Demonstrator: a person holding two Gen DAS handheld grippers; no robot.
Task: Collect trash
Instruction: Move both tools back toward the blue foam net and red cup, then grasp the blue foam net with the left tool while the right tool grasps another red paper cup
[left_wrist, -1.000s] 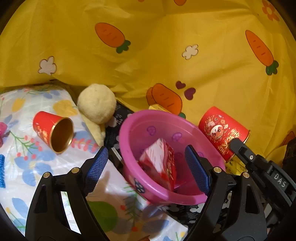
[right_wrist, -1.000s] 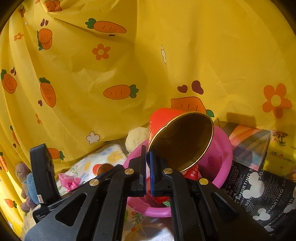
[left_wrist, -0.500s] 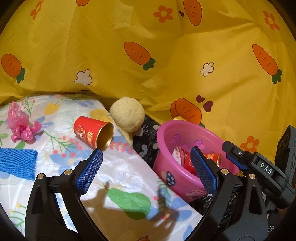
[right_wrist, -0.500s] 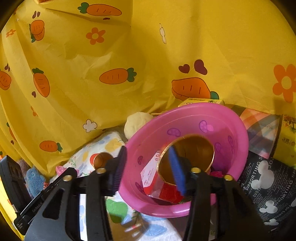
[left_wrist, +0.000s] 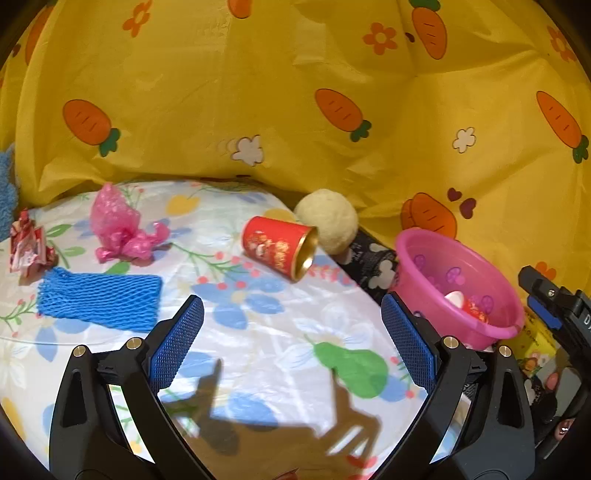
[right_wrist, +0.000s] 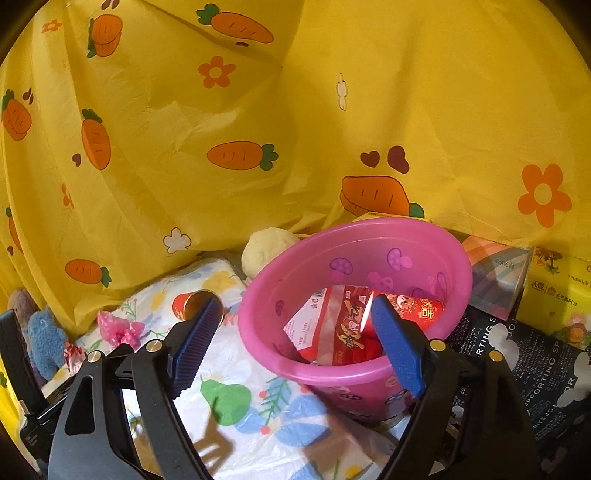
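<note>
The pink bowl (right_wrist: 436, 254) holds a red snack wrapper (right_wrist: 332, 328) and a red paper cup (right_wrist: 421, 312). My right gripper (right_wrist: 295, 347) is open and empty just in front of the bowl's near rim. My left gripper (left_wrist: 291, 339) is open and empty above the floral sheet. Ahead of it a second red cup (left_wrist: 279, 247) lies on its side; it also shows in the right wrist view (right_wrist: 192, 304). A blue foam net (left_wrist: 99, 297), a pink plastic bag (left_wrist: 118, 225) and a crumpled red wrapper (left_wrist: 26, 247) lie to the left. The bowl (left_wrist: 436, 251) sits at the right.
A cream ball (left_wrist: 328, 219) rests behind the lying cup against the yellow carrot cloth (left_wrist: 295, 92). Boxes (right_wrist: 554, 291) and a black printed bag (right_wrist: 535, 354) stand right of the bowl. Plush toys (right_wrist: 44, 339) sit at the far left.
My right gripper has opened and dropped its red cup into the bowl, then drawn back. My left gripper has swung left, away from the bowl, over the sheet.
</note>
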